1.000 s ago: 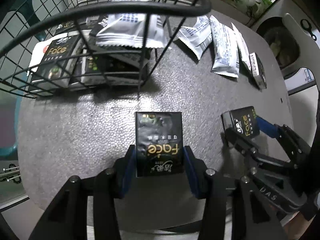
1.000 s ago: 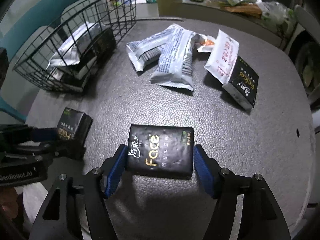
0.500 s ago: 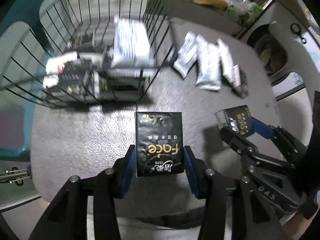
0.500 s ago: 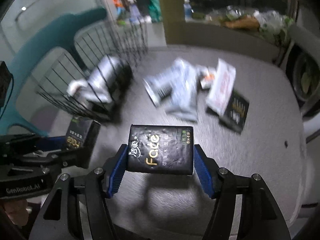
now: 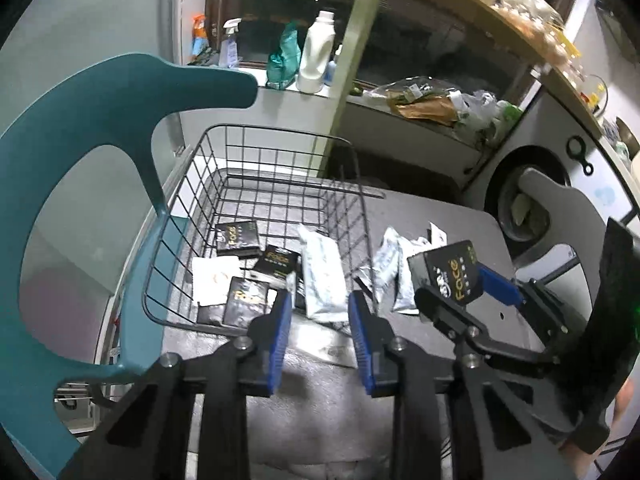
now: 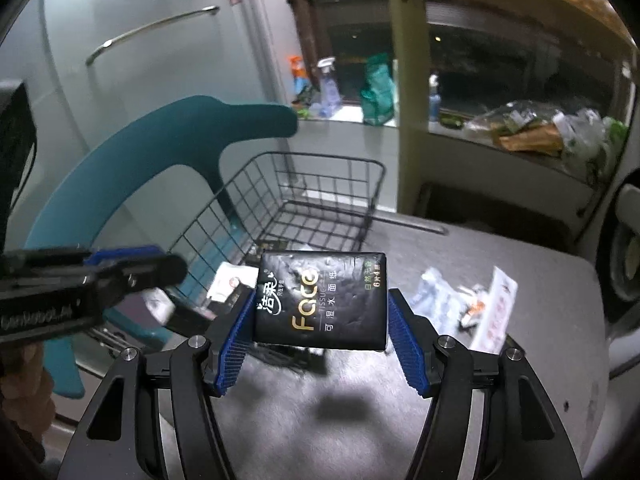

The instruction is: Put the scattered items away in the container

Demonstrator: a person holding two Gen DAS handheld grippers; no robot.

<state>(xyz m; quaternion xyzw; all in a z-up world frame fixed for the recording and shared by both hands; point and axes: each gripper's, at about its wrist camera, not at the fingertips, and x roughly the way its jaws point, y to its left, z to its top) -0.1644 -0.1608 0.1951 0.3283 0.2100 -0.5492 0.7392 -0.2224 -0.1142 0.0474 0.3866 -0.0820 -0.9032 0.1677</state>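
Observation:
The black wire basket [image 5: 256, 168] stands on the grey table and holds several black Face tissue packs [image 5: 237, 238] and a white packet [image 5: 322, 276]. My left gripper [image 5: 318, 316] is open and empty, raised above the basket's near rim. My right gripper [image 6: 320, 320] is shut on a black Face tissue pack [image 6: 322, 300], held in the air in front of the basket [image 6: 320, 196]. That pack also shows in the left wrist view [image 5: 450, 272], to the right of the basket.
Several white packets [image 5: 390, 268] lie on the table right of the basket; they also show in the right wrist view [image 6: 480, 300]. A teal chair back [image 5: 80, 128] curves at the left beside the basket. A washing machine [image 5: 532, 200] stands behind the table.
Both grippers rose high above the table. My left gripper let go of its black tissue pack and now stands open and empty above the basket. My right gripper still holds its pack.

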